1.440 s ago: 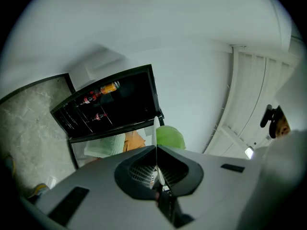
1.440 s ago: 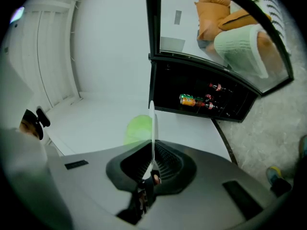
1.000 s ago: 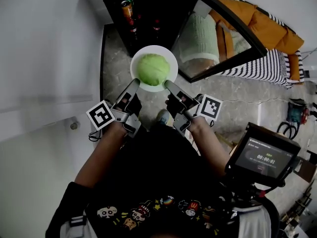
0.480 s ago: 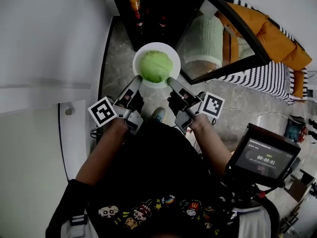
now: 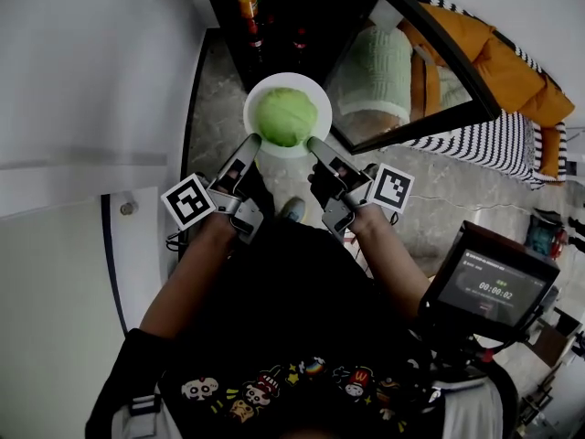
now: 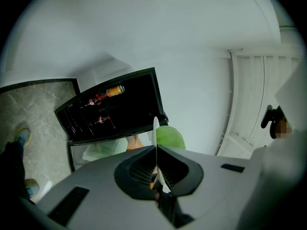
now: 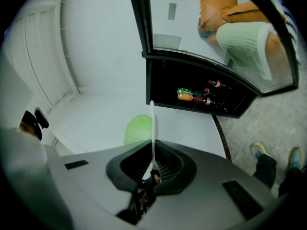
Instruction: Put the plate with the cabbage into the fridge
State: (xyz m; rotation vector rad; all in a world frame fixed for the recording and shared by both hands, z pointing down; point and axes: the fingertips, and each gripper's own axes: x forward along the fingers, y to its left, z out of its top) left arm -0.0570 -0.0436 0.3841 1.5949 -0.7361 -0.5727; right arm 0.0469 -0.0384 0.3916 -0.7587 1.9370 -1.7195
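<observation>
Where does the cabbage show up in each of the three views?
Head view: cabbage at upper centre, on the white plate.
Left gripper view: cabbage near centre, just right of the edge-on plate rim.
Right gripper view: cabbage below centre, just left of the plate rim.
Shared landmark: the orange can inside the open fridge.

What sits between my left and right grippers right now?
The white plate holding the cabbage spans the gap in the head view; the left gripper and right gripper each clamp its rim, seen edge-on in both gripper views.
</observation>
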